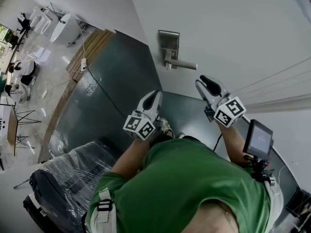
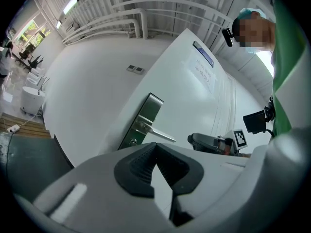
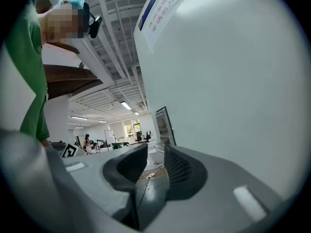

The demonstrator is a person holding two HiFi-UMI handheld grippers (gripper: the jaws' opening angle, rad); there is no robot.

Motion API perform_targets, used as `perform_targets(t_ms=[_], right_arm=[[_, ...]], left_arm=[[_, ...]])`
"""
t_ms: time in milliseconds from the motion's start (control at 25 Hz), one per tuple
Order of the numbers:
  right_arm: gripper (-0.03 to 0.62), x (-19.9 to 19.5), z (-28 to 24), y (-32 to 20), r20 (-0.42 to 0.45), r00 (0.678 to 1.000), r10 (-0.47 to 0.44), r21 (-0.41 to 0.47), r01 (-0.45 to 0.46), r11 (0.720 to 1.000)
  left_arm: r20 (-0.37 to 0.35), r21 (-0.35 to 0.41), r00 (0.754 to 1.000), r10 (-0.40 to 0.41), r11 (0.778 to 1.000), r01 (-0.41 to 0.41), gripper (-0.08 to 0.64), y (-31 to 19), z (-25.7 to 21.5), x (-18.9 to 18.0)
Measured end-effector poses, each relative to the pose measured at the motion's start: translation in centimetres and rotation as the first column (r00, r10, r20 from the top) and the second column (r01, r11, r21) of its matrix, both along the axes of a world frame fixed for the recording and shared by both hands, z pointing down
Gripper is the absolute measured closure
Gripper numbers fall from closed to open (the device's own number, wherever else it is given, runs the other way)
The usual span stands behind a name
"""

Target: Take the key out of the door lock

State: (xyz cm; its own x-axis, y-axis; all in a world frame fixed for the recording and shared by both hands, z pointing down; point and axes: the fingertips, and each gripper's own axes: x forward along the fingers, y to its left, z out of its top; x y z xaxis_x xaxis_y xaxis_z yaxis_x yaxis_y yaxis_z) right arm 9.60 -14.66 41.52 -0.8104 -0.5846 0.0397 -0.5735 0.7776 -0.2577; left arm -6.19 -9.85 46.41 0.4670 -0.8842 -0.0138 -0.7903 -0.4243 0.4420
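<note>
Locate key at lock cylinder (image 2: 132, 141) beneath lever handle (image 1: 183, 65); too small to confirm. Expect light, rigid, slippery metal: pinch flat bow, pull straight. Note left gripper (image 1: 156, 97) closed, empty; right gripper (image 1: 204, 80) slightly parted, empty.

Door notice (image 2: 205, 76): print illegible.

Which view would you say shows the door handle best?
The head view: the handle and its plate show whole, with nothing in front. The left gripper view shows both too, at a slant, but the plate's lower end is hidden. The right gripper view shows no lever.
</note>
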Motion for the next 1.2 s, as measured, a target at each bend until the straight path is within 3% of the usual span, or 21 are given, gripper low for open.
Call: perform_targets(t_ms=[280, 520, 800, 1000, 1200], right_arm=[[0.482, -1.1, 0.7, -2.8, -0.101, 0.995, 0.025, 0.077, -0.017, 0.997], [0.482, -2.0, -0.7, -5.3, -0.218, 0.976, 0.017, 0.205, 0.029, 0.978], [0.460, -2.7, -1.1, -5.5, -0.332, 0.939, -0.088, 0.185, 0.157, 0.970], [0.456, -4.5, -1.1, -4.6, -0.411, 0.883, -0.227, 0.105, 0.294, 0.950], [0.454, -7.0, 0.5, -2.5, -0.537, 0.767, -0.353, 0.033, 0.437, 0.899]], left_arm=[[-0.024, -0.024, 0.998, 0.050, 0.998, -0.051, 0.554, -3.1, 2.5, -1.1], [-0.027, -0.046, 0.994, 0.105, 0.993, -0.106, 0.554, -6.9, 3.6, -1.8], [0.001, -0.097, 0.986, 0.164, 0.982, -0.163, 0.554, -7.3, 4.5, -1.4], [0.059, -0.121, 0.980, 0.191, 0.976, -0.183, 0.554, -7.1, 5.1, -1.4], [0.141, -0.150, 0.964, 0.227, 0.967, -0.206, 0.554, -6.2, 6.1, -1.5]])
